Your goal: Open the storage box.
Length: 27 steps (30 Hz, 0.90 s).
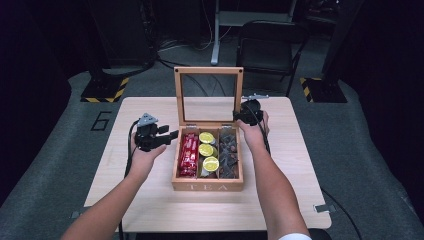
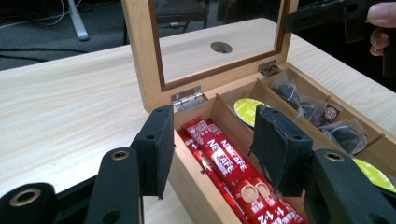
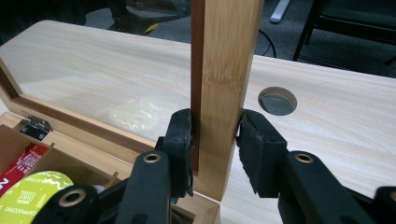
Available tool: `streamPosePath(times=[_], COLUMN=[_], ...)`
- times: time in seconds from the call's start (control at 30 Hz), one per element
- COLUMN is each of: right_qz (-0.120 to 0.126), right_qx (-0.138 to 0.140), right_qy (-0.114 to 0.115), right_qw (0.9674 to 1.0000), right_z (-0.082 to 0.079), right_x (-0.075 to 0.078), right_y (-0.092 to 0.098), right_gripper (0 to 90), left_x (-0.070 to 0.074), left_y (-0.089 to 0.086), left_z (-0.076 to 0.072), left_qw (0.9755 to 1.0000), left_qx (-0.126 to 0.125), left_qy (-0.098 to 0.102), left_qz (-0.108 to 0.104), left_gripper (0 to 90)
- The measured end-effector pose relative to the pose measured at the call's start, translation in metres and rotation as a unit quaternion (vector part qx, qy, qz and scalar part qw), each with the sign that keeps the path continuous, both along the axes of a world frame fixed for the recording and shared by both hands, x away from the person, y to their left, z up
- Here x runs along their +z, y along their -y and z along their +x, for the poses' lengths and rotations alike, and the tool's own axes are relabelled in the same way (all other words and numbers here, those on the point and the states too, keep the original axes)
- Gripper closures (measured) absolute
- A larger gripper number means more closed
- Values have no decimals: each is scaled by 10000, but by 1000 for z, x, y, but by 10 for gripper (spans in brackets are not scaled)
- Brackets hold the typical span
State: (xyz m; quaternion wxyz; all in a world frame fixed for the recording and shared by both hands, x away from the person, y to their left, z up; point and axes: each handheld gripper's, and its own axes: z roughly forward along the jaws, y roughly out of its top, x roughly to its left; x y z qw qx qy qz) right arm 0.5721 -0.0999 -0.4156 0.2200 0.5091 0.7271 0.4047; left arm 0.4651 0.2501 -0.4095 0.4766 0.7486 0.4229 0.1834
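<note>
A wooden tea box (image 1: 207, 186) stands mid-table with its glass lid (image 1: 178, 95) upright. It holds red coffee sticks (image 1: 189, 155) on the left, yellow-green capsules (image 1: 206, 150) in the middle and dark tea bags (image 1: 229, 150) on the right. My right gripper (image 3: 215, 154) is shut on the lid's right side rail (image 3: 224, 70), low down near the hinge. My left gripper (image 2: 217, 154) is open at the box's left wall. One of its jaws is outside the box and the other is over the red sticks (image 2: 224, 163). Its pads press on nothing.
The light wooden table (image 1: 150, 200) has a round cable hole (image 3: 277, 101) behind the lid. A black chair (image 1: 270, 45) and equipment stands are on the floor beyond the far edge. Bare tabletop lies to the left, right and front of the box.
</note>
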Motion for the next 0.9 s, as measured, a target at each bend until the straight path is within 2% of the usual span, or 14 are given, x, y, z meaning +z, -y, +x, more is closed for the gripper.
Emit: streamPosePath(times=[0.17,0.43,0.47,0.57,0.7,0.9], right_qz=[94,35,18,231,-24,32], right_qx=[-19,-72,-79,-35,52,115], right_qy=[-56,-20,-4,-84,-38,-29], right_qw=[9999,10000,10000,9997,10000,9999], right_z=[2,1,1,1,-4,-11], right_x=[-1,-1,-2,-2,-4,-6], right_y=[0,-2,-2,-1,3,12], right_gripper=[646,642,636,563,542,521], left_x=[-2,-3,-4,-6,-8,-6], left_y=[-5,-11,-11,-12,-14,-16], left_z=[-4,-9,-10,-12,-12,-14], left_qw=[10000,9999,9998,9997,9996,9996], left_qx=[47,143,181,205,239,244], left_qy=[-9,-32,-28,-51,-77,-62], left_qz=[12,-31,-91,-131,-119,-126], left_gripper=[487,487,487,484,483,482])
